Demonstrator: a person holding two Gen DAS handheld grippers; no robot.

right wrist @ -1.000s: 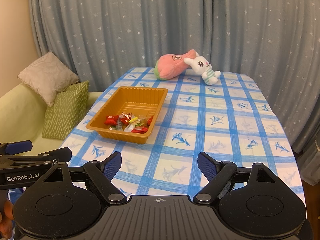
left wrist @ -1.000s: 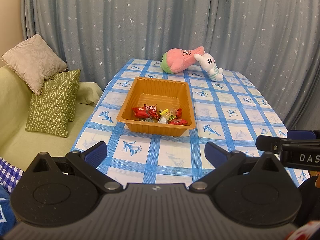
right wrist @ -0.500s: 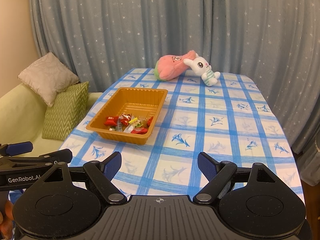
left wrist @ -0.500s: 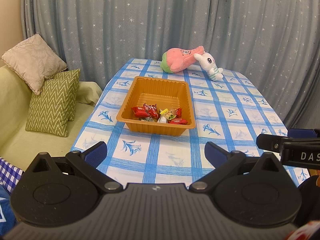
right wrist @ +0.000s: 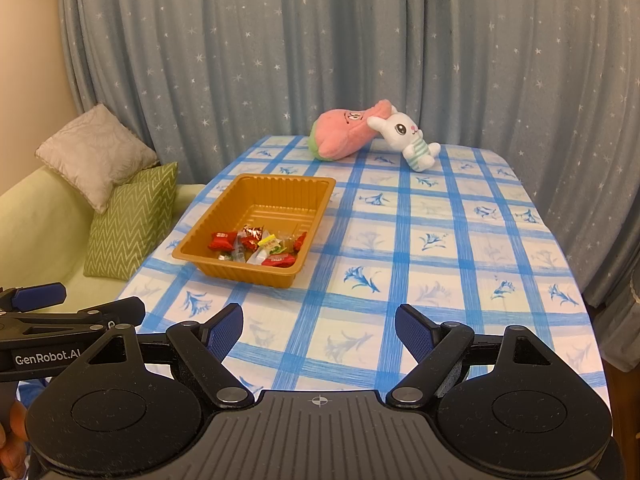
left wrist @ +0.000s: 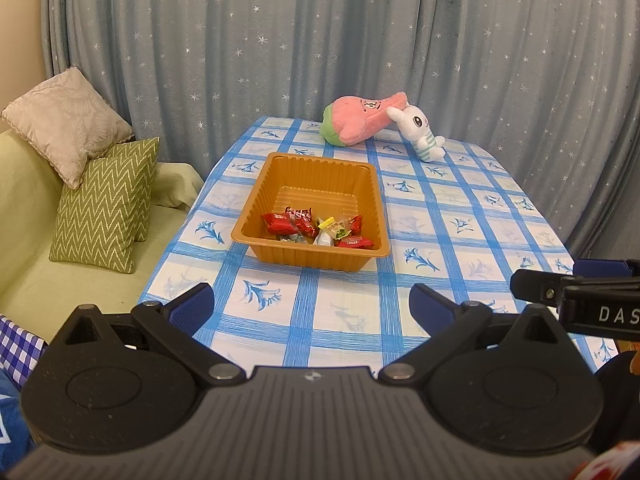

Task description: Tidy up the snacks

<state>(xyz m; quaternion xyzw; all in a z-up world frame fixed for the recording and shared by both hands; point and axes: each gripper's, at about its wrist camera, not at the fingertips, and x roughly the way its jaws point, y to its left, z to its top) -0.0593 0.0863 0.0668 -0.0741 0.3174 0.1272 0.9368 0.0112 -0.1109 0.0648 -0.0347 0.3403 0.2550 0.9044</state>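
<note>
Tongs on both sides, left tongs [left wrist: 312, 306] and right tongs [right wrist: 319, 330], hover level, wide open and empty, near the counter's [right wrist: 460, 264] edge, facing the orange plastic tray [left wrist: 256, 208] of wrapped candies [left wrist: 318, 230].

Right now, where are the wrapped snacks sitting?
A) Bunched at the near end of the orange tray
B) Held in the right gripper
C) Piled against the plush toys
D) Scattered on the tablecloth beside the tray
A: the wrapped snacks lie inside the orange tray at its near end, with the far half bare; both the left gripper and the right gripper are open and hold nothing.
</note>
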